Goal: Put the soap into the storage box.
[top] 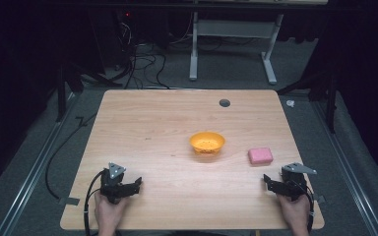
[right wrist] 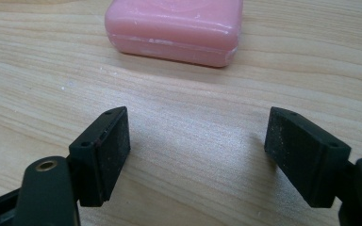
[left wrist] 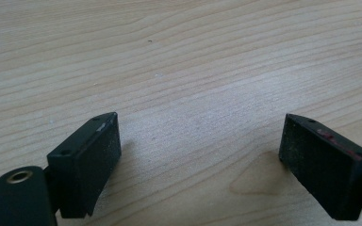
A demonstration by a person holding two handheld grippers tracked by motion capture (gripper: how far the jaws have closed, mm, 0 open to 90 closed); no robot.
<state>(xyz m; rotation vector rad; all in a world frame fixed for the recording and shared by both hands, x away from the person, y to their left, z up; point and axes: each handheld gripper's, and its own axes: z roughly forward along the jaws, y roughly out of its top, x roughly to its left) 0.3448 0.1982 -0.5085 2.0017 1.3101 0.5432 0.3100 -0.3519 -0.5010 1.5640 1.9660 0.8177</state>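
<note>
An orange bowl (top: 207, 142) stands near the middle of the wooden table (top: 167, 118). A pink soap bar (top: 260, 156) lies to its right, flat on the wood. My right gripper (top: 275, 186) rests near the front right corner, just short of the soap bar (right wrist: 175, 29), with its jaws apart and only bare wood between them (right wrist: 195, 146). My left gripper (top: 130, 187) sits near the front left corner, held by a hand; its jaws stand wide over bare table with nothing between them (left wrist: 200, 150).
A small round dark hole (top: 224, 103) marks the table's far side. Behind the table, on the grey floor, are a white desk frame (top: 231, 44) and tangled cables (top: 142, 59). The table's front edge lies just under both hands.
</note>
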